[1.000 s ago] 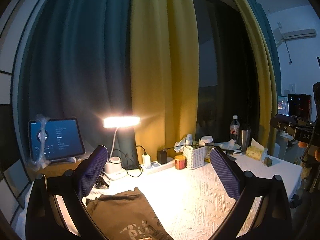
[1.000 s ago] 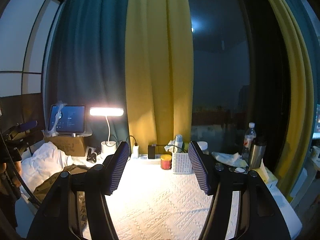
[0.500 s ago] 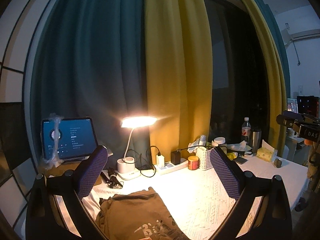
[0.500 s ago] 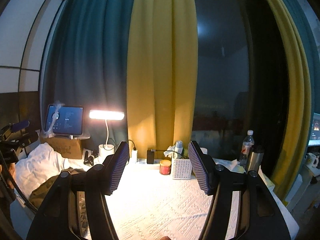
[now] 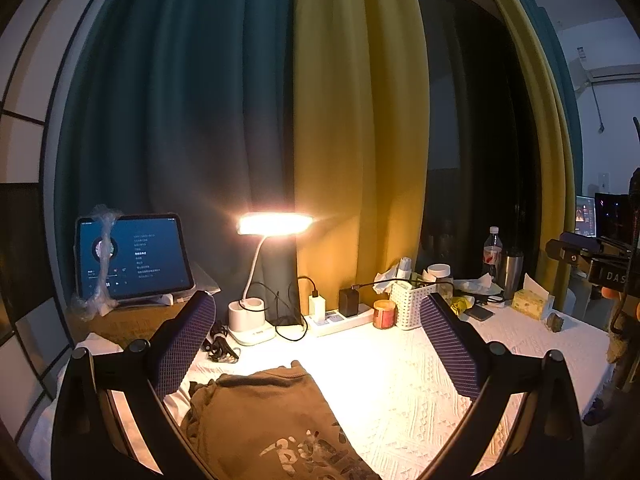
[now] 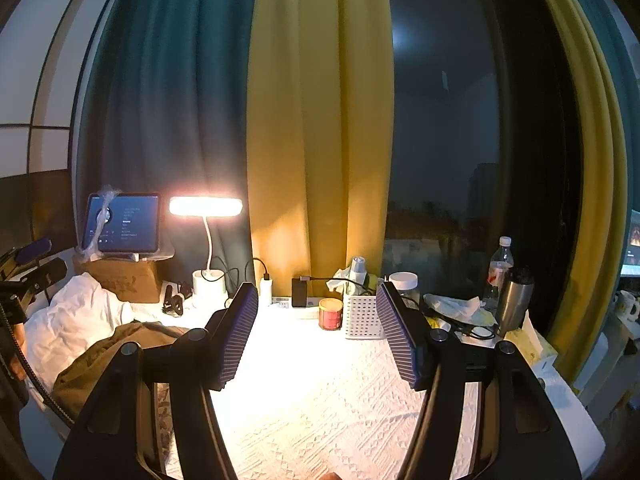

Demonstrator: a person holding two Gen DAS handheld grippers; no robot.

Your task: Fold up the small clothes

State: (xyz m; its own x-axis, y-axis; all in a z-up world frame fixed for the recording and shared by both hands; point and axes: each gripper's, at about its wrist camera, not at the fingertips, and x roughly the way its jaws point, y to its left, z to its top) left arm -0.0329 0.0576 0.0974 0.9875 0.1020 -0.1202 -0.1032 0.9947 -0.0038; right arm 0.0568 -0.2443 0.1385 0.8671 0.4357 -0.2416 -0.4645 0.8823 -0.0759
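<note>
Near the left edge of the table [image 5: 420, 408], a brown shirt [image 5: 264, 420] lies under the spread left gripper [image 5: 316, 344]. Right gripper [image 6: 312, 336], also spread, hangs above bare cloth, apparently awaiting a grasp.

Lit desk lamp [image 5: 274, 225] at the back of the surface, tablet [image 5: 134, 255] on a cardboard box to its left. Power strip [image 5: 340, 317], red candle jar [image 5: 384, 314], white perforated basket [image 5: 406, 306], water bottle [image 5: 492, 252], steel tumbler [image 5: 512, 274] and tissue box [image 5: 530, 303] to the right
</note>
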